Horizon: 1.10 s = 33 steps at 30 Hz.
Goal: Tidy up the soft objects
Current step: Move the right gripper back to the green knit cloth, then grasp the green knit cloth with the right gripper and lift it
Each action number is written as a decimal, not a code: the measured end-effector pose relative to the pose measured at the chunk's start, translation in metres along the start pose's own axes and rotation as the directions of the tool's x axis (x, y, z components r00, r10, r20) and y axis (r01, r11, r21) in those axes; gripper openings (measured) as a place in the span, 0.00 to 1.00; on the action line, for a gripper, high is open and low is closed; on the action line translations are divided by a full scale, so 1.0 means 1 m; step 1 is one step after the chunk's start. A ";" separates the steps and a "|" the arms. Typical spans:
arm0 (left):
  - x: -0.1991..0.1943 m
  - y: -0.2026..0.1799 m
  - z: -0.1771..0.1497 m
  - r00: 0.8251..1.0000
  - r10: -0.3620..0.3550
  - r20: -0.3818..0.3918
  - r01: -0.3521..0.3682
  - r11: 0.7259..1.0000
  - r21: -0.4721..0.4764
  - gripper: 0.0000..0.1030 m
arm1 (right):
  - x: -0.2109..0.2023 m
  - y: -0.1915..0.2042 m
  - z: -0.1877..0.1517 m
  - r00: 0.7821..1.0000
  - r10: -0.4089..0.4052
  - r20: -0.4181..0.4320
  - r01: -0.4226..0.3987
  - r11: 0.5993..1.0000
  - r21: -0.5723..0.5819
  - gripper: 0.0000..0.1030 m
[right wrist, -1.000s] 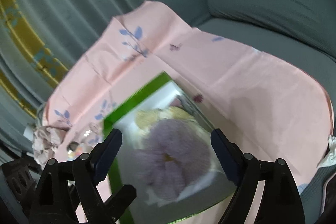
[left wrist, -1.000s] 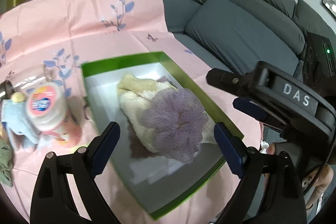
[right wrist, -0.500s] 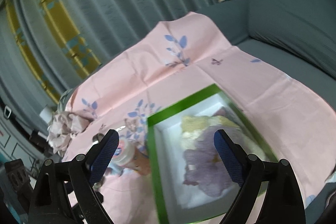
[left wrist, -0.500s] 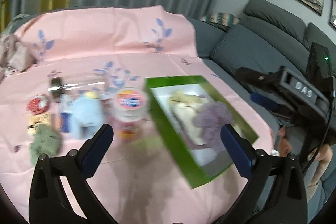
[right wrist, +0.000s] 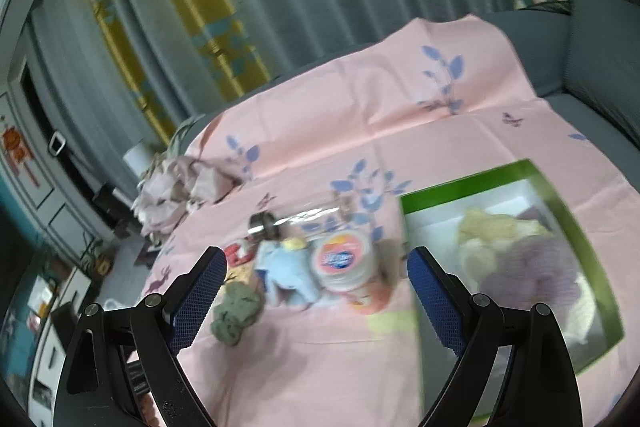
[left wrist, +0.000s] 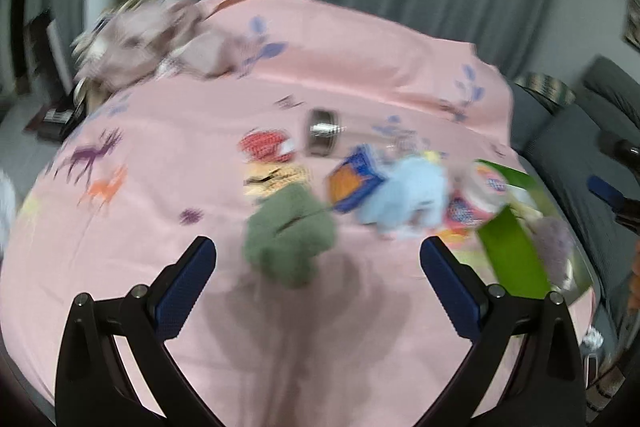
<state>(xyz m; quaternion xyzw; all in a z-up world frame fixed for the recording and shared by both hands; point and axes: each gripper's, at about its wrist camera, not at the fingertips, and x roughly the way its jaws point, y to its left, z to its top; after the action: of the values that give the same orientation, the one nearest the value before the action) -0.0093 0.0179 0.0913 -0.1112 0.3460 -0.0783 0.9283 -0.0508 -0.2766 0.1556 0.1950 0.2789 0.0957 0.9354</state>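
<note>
A green soft cloth (left wrist: 290, 235) lies on the pink sheet (left wrist: 160, 227), just ahead of my open, empty left gripper (left wrist: 316, 259). A light blue plush toy (left wrist: 408, 195) lies to its right. The green-rimmed box (right wrist: 568, 227) at the right holds a cream soft item (right wrist: 492, 231) and a purple knitted flower (right wrist: 536, 275). My right gripper (right wrist: 316, 263) is open and empty, above the blue plush (right wrist: 288, 279) and green cloth (right wrist: 236, 311). Both views are blurred.
A round tub with a pink lid (right wrist: 344, 259), a blue-orange box (left wrist: 352, 183), a metal cylinder (left wrist: 322, 133), a red knitted item (left wrist: 266, 147) and a yellow one (left wrist: 276, 177) lie among the soft things. Crumpled fabric (left wrist: 160, 39) sits at the far left. Grey sofa at right.
Both grippers have swung left, away from the green box. The left view has gone from the box to the green cloth and plush. Both stay open and empty.
</note>
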 end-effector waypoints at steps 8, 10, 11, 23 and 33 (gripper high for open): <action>0.032 0.044 -0.017 0.996 0.056 -0.068 -0.062 0.993 -0.098 0.98 | 0.052 0.059 -0.023 0.991 0.043 -0.129 -0.059 0.991 -0.121 0.89; 0.037 0.050 -0.019 0.994 0.063 -0.092 -0.072 0.992 -0.108 0.98 | 0.067 0.073 -0.031 0.984 0.061 -0.167 -0.085 0.986 -0.140 0.89; 0.040 0.053 -0.020 0.992 0.067 -0.105 -0.079 0.990 -0.115 0.98 | 0.076 0.080 -0.037 0.979 0.077 -0.190 -0.106 0.983 -0.147 0.89; 0.048 0.076 -0.027 0.974 0.113 -0.196 -0.148 0.973 -0.175 0.84 | 0.196 0.109 -0.097 0.912 0.030 -0.409 -0.087 0.989 -0.121 0.77; 0.047 0.081 -0.026 0.974 0.084 -0.209 -0.127 0.971 -0.202 0.81 | 0.223 0.109 -0.115 0.925 -0.040 -0.378 -0.048 0.974 -0.221 0.36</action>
<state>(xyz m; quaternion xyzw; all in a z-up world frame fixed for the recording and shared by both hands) 0.0148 0.0818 0.0217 -0.1832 0.4487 -0.0017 0.8747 0.0617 -0.0776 0.0045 0.0658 0.4419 0.1645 0.8794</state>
